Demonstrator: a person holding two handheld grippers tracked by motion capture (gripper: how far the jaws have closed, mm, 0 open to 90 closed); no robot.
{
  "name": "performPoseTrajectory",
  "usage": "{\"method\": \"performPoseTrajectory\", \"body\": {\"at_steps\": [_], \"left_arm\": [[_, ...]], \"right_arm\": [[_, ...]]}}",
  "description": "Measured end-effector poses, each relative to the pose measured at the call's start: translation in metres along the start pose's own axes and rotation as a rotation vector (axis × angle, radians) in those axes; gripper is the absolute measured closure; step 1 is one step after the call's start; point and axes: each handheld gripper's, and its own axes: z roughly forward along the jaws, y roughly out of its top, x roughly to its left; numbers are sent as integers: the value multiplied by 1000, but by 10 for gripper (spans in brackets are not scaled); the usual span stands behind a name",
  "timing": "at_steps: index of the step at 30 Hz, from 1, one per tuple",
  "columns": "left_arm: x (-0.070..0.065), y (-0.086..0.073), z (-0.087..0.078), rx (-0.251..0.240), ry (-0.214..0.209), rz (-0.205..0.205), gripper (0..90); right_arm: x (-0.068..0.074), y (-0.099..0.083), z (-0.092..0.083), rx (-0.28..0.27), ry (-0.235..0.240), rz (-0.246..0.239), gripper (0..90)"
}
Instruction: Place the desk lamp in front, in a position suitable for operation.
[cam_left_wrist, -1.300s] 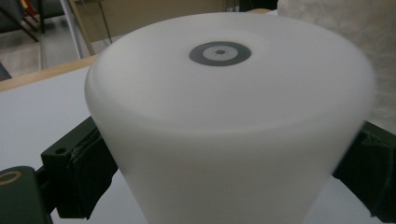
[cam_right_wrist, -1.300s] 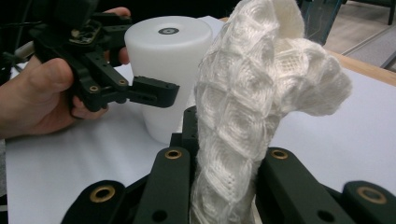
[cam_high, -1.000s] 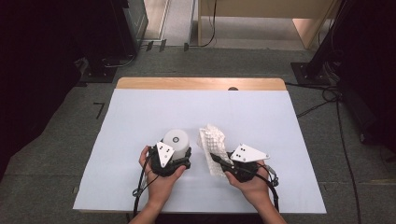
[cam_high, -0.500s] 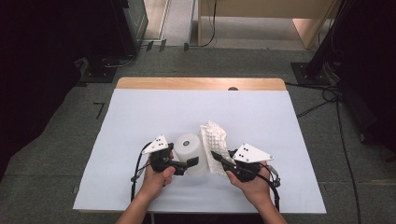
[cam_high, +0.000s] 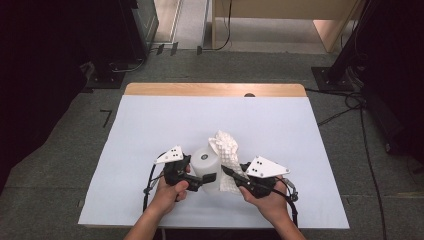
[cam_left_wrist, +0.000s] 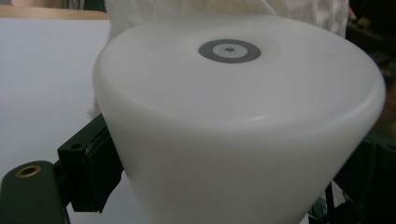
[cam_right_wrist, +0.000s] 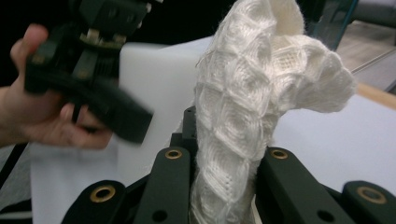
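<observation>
A white plastic cup (cam_high: 206, 162) is held above the table, and my left gripper (cam_high: 201, 180) is shut on its sides. In the left gripper view the cup (cam_left_wrist: 243, 121) is very close, its flat end bearing a grey ring mark (cam_left_wrist: 229, 50), with one black pad (cam_left_wrist: 91, 172) against its wall. My right gripper (cam_high: 231, 176) is shut on a white knitted cloth (cam_high: 227, 150), which stands up from the jaws beside the cup. In the right gripper view the cloth (cam_right_wrist: 243, 116) rises out of that gripper (cam_right_wrist: 224, 168), with the left gripper (cam_right_wrist: 93, 70) and the cup (cam_right_wrist: 154, 84) just behind it.
The table (cam_high: 150, 125) has a white cover, with a wooden strip (cam_high: 215, 90) along its far edge. Dark stands (cam_high: 115, 55) and cables (cam_high: 345, 100) lie on the grey floor around it.
The left gripper has turned and swung the cup to the right, up against the cloth. The right gripper and the cloth have stayed in place.
</observation>
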Motion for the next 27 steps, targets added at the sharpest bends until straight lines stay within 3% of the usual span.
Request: {"method": "performPoseTrajectory", "body": {"at_steps": [3, 5, 11, 14, 21, 24, 27], "left_arm": [[6, 3, -6, -22, 49, -55, 84], [10, 3, -9, -23, 66, -68, 85], [2, -2, 3, 41, 35, -27, 84], [0, -1, 5, 32, 33, -31, 84], [8, 3, -6, -6, 46, -66, 85], [4, 1, -2, 11, 38, -38, 85], [-2, -1, 6, 49, 44, -1, 85]], "right_arm": [[2, -3, 6, 46, 34, -16, 789], [4, -3, 9, 60, 37, -26, 788], [4, 0, 5, 14, 6, -20, 788], [1, 1, 2, -1, -4, -9, 789], [0, -11, 14, 100, 35, -19, 786], [-1, -9, 12, 74, 23, -19, 787], [0, -2, 4, -4, 2, -12, 787]]}}
